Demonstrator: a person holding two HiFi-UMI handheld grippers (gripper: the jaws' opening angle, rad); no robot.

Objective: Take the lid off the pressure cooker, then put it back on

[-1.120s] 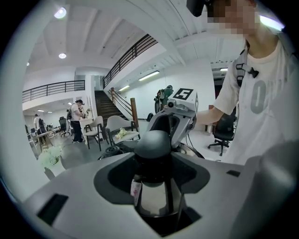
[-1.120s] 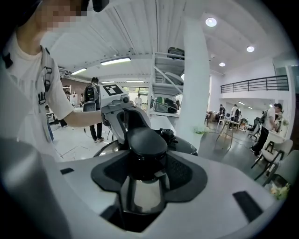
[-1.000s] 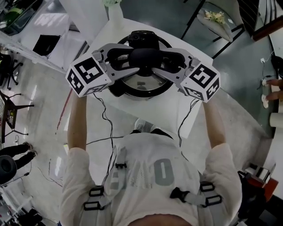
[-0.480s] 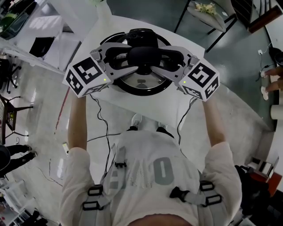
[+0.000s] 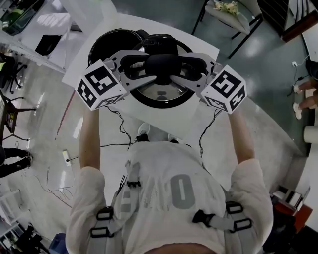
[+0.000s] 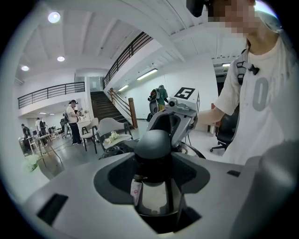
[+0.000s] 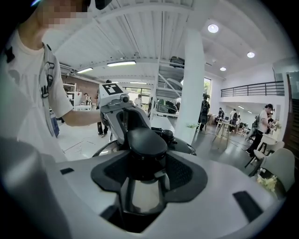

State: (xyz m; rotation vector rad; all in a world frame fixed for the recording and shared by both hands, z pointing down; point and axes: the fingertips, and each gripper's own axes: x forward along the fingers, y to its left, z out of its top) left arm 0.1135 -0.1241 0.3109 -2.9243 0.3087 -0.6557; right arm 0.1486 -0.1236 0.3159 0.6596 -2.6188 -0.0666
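Note:
The pressure cooker lid (image 5: 160,94), steel with a black rim, hangs over the white table (image 5: 166,120). Its black knob (image 5: 162,62) is clamped from both sides. My left gripper (image 5: 145,67) is shut on the knob from the left, my right gripper (image 5: 182,67) from the right. The open black pot (image 5: 108,45) stands uncovered at the lid's upper left. In the left gripper view the knob (image 6: 154,142) sits between my jaws, with the other gripper (image 6: 180,108) beyond it. The right gripper view shows the same knob (image 7: 146,140) gripped, the lid's steel below it.
Cables (image 5: 119,133) hang from the table's near edge toward the floor. A chair with flowers (image 5: 229,12) stands at the back right. Another white table with a black item (image 5: 48,44) is at the left. A person's feet (image 5: 304,93) show at the right edge.
The lid, held by both grippers, has moved sideways off the pot to the right. The pot's open black mouth, covered a second ago, now shows at the upper left.

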